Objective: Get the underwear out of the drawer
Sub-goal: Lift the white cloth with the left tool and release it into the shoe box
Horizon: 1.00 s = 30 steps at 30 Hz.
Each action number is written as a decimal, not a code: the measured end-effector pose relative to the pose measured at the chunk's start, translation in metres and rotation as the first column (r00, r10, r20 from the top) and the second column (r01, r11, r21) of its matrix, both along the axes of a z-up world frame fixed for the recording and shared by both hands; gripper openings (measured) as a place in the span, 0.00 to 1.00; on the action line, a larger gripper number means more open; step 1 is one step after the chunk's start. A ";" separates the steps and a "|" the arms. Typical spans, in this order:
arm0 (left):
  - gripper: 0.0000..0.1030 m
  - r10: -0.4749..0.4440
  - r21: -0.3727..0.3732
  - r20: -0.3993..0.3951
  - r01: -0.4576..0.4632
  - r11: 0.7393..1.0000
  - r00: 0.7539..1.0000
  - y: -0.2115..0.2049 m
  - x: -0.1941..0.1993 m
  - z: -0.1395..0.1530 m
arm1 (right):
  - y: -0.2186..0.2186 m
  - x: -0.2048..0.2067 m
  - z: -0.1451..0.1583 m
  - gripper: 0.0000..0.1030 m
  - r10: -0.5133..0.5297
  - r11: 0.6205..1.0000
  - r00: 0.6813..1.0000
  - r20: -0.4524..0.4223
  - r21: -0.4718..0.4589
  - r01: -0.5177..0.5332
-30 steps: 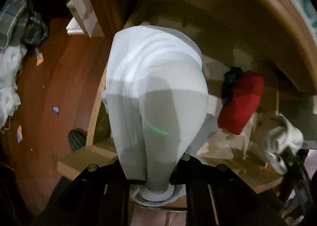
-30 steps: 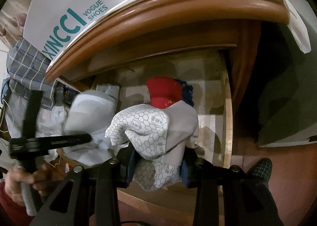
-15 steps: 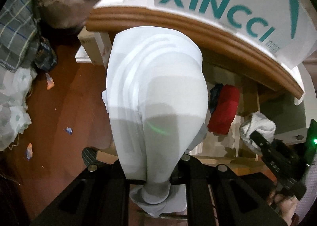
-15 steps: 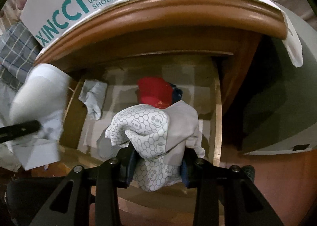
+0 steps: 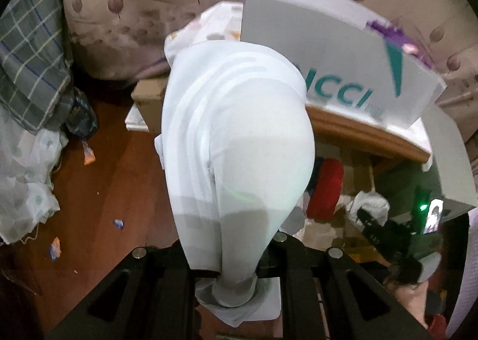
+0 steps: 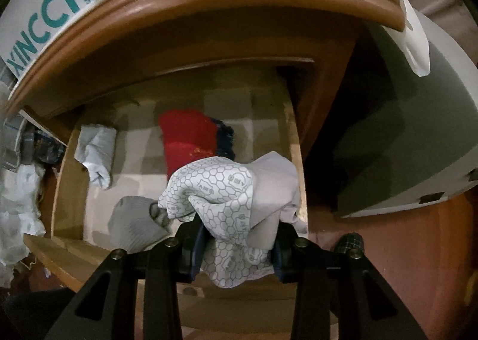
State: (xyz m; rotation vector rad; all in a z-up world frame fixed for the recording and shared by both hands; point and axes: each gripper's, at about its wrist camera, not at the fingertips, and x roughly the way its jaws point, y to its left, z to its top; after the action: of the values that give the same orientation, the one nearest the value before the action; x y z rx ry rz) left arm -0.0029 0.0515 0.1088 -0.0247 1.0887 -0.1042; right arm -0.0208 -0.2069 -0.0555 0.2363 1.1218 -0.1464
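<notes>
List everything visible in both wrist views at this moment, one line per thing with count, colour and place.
white garment: 1, white, clamped in the left hand-held gripper, hanging over the floor
patterned garment: 1, white with grey hexagons, clamped in the right hand-held gripper over the drawer
drawer: 1, light wood, pulled open
red garment: 1, red, at the drawer's back
dark garment: 1, dark blue, beside the red one
grey garments: 2, grey, on the drawer's left side
shoe box: 1, white with teal lettering, on the cabinet top
floor: wood, reddish, littered with scraps
left hand-held gripper: 1, black
right hand-held gripper: 1, black
</notes>
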 end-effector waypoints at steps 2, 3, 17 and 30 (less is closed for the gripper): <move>0.11 -0.003 0.005 0.032 0.003 1.000 0.999 0.001 -0.002 0.017 | -0.002 -0.001 0.000 0.35 -0.012 1.000 1.000 -0.004 0.004 0.012; 0.11 0.001 0.008 0.048 -0.001 1.000 0.999 0.002 -0.003 0.025 | -0.001 0.000 0.000 0.35 -0.015 1.000 1.000 -0.005 0.003 0.015; 0.12 -0.009 -0.020 0.325 0.016 1.000 0.946 0.000 0.039 0.186 | -0.006 -0.002 -0.004 0.35 -0.029 1.000 0.999 -0.014 -0.003 0.028; 0.13 -0.097 -0.023 0.167 0.102 0.995 0.981 -0.069 0.157 0.134 | -0.009 0.001 -0.005 0.35 -0.049 0.999 0.999 -0.016 0.013 0.050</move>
State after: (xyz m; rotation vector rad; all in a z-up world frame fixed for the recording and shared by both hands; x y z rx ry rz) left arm 0.1537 -0.0174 0.2426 0.0104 0.9215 -0.2097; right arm -0.0202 -0.2154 -0.0609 0.2757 1.1337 -0.1849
